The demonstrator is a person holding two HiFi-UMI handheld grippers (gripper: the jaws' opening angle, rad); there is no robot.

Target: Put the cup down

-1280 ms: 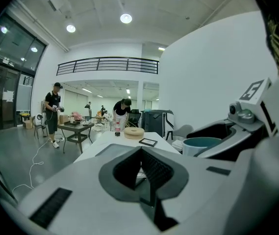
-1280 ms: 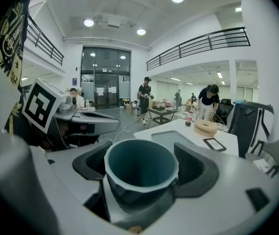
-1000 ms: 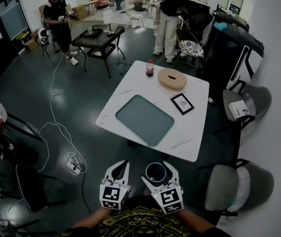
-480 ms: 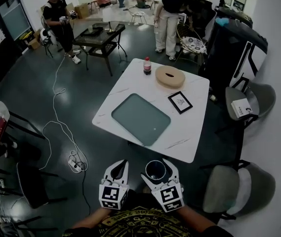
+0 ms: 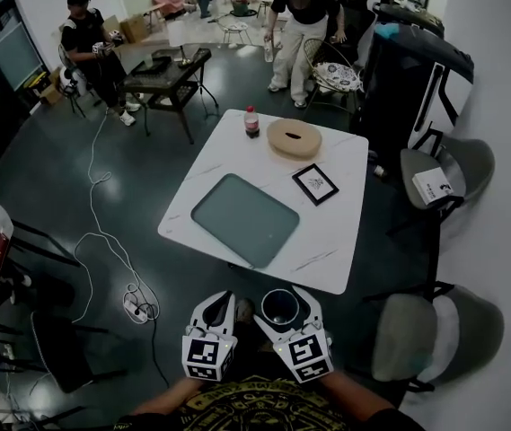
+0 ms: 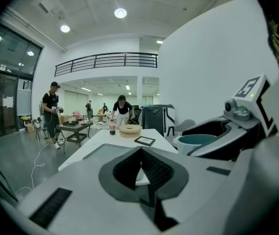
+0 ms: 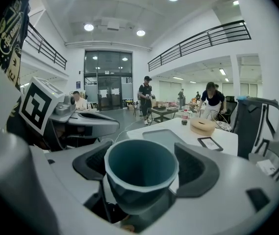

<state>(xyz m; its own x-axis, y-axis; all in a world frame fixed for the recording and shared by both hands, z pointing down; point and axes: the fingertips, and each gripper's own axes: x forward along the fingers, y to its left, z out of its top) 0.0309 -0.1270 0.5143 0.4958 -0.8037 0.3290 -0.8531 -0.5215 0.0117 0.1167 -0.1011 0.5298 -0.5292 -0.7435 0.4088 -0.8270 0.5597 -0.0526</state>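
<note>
Right tongs (image 5: 282,296) pinching a teal cup (image 7: 140,173) by its sides, mouth up, axis upright. Left tongs (image 5: 221,302) pressed together on nothing, just beside on the left. Both held low and close to the body, short of the near edge of the white table (image 5: 331,245), cup not yet over the top (floor below it, by the look of the head view).

Straight ahead of the cup: the near edge, then a strip of bare top, then a grey tray (image 5: 242,218) lying toward the left edge. Farther off, a small frame (image 5: 315,184) toward the right edge, with a wooden ring (image 5: 294,138) and a bottle (image 5: 251,121) at the far edge, all well apart from the cup.

Judged from this, set-down not begun: a carry forward over the near edge needed before any lowering, by the right hand alone, the left idle. Bare top toward the near right corner probably the easiest landing, away from the tray's rim. Main risk: tipping on release before flat contact of the base.
</note>
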